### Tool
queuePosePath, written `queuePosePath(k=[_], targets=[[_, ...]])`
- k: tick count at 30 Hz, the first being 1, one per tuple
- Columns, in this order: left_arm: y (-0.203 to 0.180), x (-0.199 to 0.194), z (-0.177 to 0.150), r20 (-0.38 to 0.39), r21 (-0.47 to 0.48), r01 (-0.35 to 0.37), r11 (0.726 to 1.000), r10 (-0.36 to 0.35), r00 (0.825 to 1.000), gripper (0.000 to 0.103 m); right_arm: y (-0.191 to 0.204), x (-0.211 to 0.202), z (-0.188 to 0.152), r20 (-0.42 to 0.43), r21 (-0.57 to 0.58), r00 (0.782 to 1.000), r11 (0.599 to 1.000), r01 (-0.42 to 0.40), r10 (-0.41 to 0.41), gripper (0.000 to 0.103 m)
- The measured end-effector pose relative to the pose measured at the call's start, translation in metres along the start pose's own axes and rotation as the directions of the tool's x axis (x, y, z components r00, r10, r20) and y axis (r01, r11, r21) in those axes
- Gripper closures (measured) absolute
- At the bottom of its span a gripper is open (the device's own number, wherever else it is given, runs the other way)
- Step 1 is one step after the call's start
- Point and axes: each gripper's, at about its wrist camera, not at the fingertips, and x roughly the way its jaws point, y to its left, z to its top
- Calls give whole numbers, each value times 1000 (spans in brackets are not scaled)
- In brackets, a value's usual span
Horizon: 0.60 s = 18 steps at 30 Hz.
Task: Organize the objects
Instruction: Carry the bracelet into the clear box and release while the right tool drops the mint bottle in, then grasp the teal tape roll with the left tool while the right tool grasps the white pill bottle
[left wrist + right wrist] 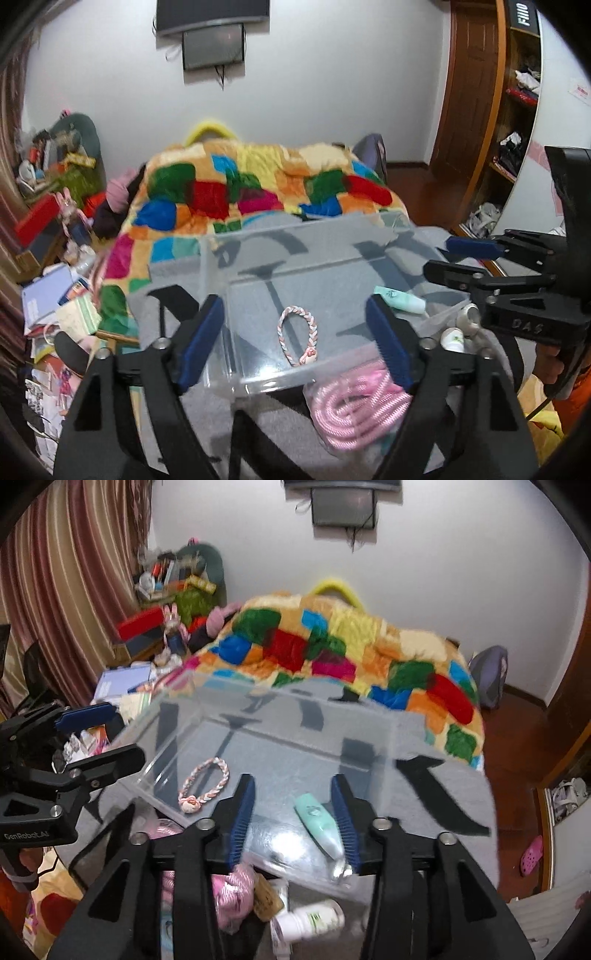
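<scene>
A clear plastic box (221,266) (162,731) sits on the grey bedcover. Inside lie a pink-white braided bracelet (295,332) (205,786) and a mint green tube (400,300) (319,821). My left gripper (295,339) is open, its blue pads either side of the bracelet, above the box's near edge. My right gripper (293,819) is open above the box, the tube beside its right pad (345,823); it also shows in the left wrist view (454,258). A pink coiled rope in a bag (354,406) (232,893) and a white bottle (453,338) (314,919) lie outside the box.
A colourful patchwork blanket (258,184) (351,646) covers the bed behind the box. Papers and clutter (55,302) lie on the left. A wooden shelf (517,110) stands on the right. A small tape roll (469,315) lies by the bottle.
</scene>
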Motion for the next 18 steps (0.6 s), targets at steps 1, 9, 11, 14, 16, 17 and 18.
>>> queuePosePath(k=[1, 9, 11, 14, 16, 17, 18], targets=[[-2, -5, -2, 13, 5, -4, 1000, 4, 1000, 14, -3, -10, -3, 22, 5, 1000, 1000, 4, -4, 54], [-22, -21, -33, 11, 14, 25, 1000, -25, 1000, 8, -14, -40, -34, 41, 51, 999, 999, 3, -5, 46], [-26, -19, -44, -13, 4, 37, 999, -37, 999, 8, -15, -42, -46, 33, 51, 999, 999, 9, -10, 46], [-32, -11, -61, -62, -8, 58, 998, -59, 996, 8, -15, -41, -65, 8, 66, 1000, 998, -11, 10, 45], [-38, -6, -73, -98, -18, 80, 997, -82, 992, 8, -16, -36, -77, -16, 84, 1000, 996, -23, 25, 45], [-40, -4, -77, -111, -22, 89, 996, -91, 990, 8, -17, -33, -82, -28, 93, 999, 995, -25, 28, 45], [-43, -2, -84, -127, -25, 102, 994, -105, 986, 8, -19, -31, -87, -39, 99, 999, 995, -24, 28, 45]])
